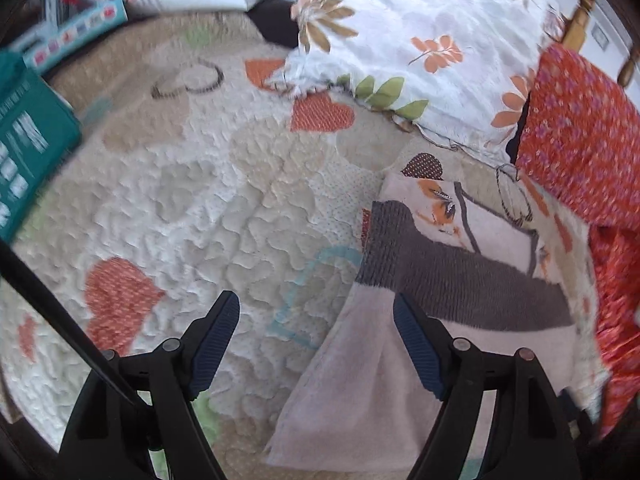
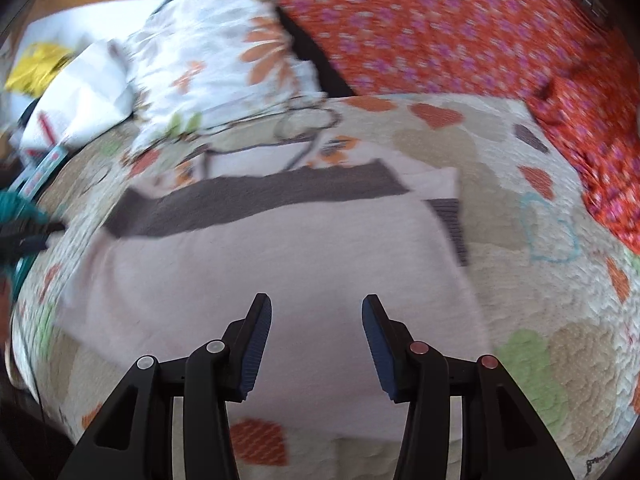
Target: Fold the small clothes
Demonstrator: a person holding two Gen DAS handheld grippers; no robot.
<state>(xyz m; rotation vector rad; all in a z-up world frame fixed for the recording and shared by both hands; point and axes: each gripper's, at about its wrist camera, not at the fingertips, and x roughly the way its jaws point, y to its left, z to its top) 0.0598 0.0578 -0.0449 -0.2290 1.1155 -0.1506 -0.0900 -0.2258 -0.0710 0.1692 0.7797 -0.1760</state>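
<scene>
Towel [image 2: 280, 256] lies flat beneath open right tongs [image 2: 316, 312], beside left tongs [image 1: 316, 312].

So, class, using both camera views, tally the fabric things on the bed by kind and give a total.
Pale pink garment with a grey band: 1
Floral white pillow: 1
Red flowered cloth: 1
Heart-patterned quilt: 1
Total: 4

I see a bed under a quilted heart-print cover [image 1: 192, 200]. On it lie a pale pink garment [image 2: 280, 248] with a grey band, a floral pillow [image 1: 420, 40] and an orange-red cloth [image 1: 580, 128] along its far edge.
</scene>
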